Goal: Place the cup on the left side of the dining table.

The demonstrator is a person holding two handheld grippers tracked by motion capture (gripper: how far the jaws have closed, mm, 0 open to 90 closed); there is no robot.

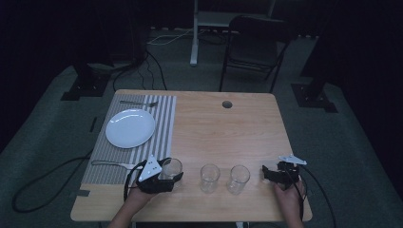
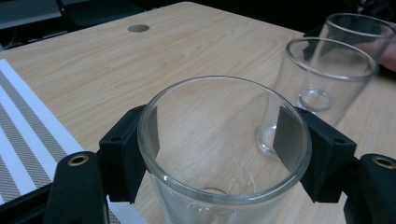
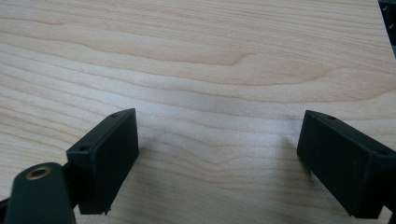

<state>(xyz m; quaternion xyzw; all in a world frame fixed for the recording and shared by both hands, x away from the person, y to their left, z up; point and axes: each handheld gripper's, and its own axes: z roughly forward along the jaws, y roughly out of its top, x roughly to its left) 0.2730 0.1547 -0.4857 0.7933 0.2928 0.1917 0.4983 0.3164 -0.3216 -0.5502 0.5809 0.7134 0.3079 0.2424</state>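
Three clear drinking glasses stand in a row near the table's front edge. My left gripper [image 1: 170, 173] is shut on the leftmost glass [image 1: 172, 166], which stands just right of the striped placemat [image 1: 164, 118]. In the left gripper view the black pads [image 2: 288, 140] press on both sides of that glass [image 2: 187, 205] just under its rim, and my left gripper [image 2: 219, 149] straddles it. The middle glass [image 1: 209, 177] [image 2: 327, 74] and the right glass [image 1: 238, 178] [image 2: 359, 28] stand free. My right gripper [image 1: 268, 173] [image 3: 219, 158] rests open over bare wood to the right of the row.
A white plate [image 1: 130, 128] lies on the placemat, with a fork [image 1: 139, 102] beyond it and a knife [image 1: 111, 164] on its near side. The wooden table [image 1: 228, 133] has a round cable hole [image 1: 227, 104] at the back. A chair [image 1: 254, 47] stands behind the table.
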